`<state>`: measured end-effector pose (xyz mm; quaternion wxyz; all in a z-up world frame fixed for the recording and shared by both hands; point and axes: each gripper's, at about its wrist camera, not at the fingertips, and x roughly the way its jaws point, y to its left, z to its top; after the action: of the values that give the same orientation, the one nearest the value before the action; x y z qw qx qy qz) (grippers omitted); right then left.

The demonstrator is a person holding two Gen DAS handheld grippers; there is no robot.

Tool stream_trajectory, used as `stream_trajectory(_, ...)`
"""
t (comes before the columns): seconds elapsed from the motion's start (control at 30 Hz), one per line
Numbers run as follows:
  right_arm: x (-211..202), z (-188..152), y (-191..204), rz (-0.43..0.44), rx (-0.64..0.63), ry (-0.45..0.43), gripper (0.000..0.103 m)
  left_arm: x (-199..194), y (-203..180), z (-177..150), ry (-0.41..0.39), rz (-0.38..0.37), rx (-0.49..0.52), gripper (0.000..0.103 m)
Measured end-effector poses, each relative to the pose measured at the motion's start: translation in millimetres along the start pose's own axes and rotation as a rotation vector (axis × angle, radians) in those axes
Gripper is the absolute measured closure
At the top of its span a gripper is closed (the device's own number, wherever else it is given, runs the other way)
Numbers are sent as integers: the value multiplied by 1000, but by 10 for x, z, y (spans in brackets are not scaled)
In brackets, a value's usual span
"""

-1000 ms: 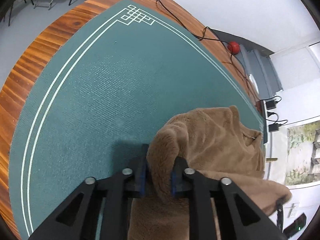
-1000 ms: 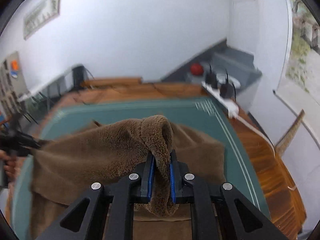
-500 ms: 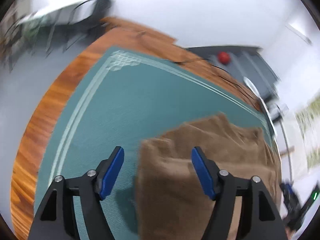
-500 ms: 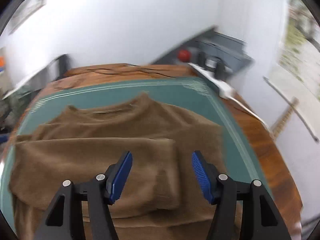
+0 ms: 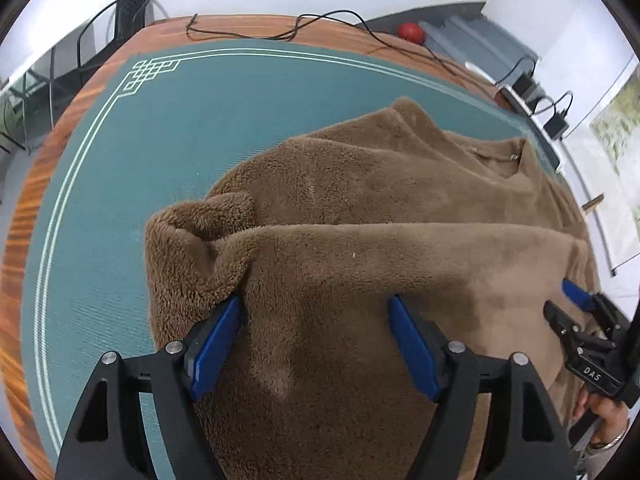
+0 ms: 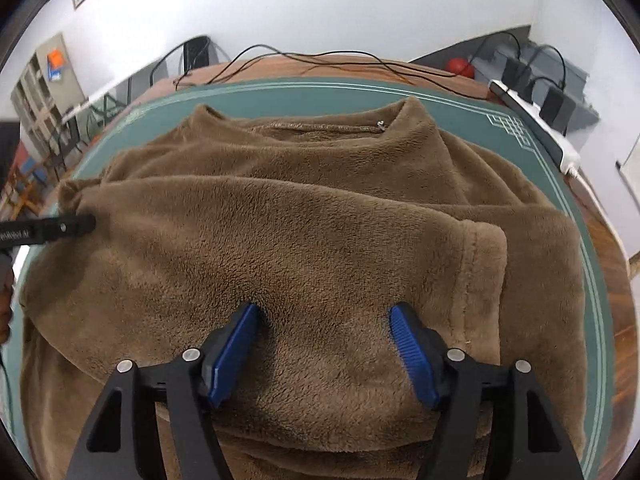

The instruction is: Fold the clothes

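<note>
I work over a wooden surface (image 5: 248,32) covered by a green mat (image 5: 160,128) with a white line border and a fret pattern at its corners. A black cable (image 5: 320,24) trails across the bare wood at the far edge. White walls enclose the room, and a grey unit (image 5: 472,44) with a red ball (image 5: 411,33) beside it stands in the far corner.

The fleece (image 5: 360,220), a brown pullover, lies on the mat, collar toward the far edge. A sleeve is folded across the body.

Left wrist view: my left tongs (image 5: 316,336) are spread wide, gripping nothing; the blue pads sit low against the fleece near its bunched left corner. This view alone shows a black chair (image 5: 120,12) at the far left, a picture (image 5: 620,120) on the right wall, and the hand (image 5: 600,412) that holds the right tongs (image 5: 568,300) at the frame edge.

Right wrist view: my right tongs are likewise released, pads parted over the folded sleeve, its cuff (image 6: 484,280) just to their right. This view alone shows a shelf unit (image 6: 44,96) on the left, a power strip (image 6: 532,120) with plugs on the right, the zipper pull (image 6: 381,124) at the collar, and the left tongs' black finger (image 6: 60,228) touching the fleece's left edge.
</note>
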<state>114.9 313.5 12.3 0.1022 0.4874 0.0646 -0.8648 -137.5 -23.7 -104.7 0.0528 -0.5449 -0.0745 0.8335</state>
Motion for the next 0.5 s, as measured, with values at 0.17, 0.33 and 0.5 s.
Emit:
stream_trajectory(0.17,-340,-73,75,-4,-4,-55,30,-359,-62,-105,-82,-50,2,23)
stream_trajectory(0.33,-440,-158,219,-36,-70,-66,20,-245,-242,-264,-48,-40,67,23)
stream_trajectory(0.5,-21,-171,135,-1,-36,51,14,-81,-267,-345,-36,-11,82,22)
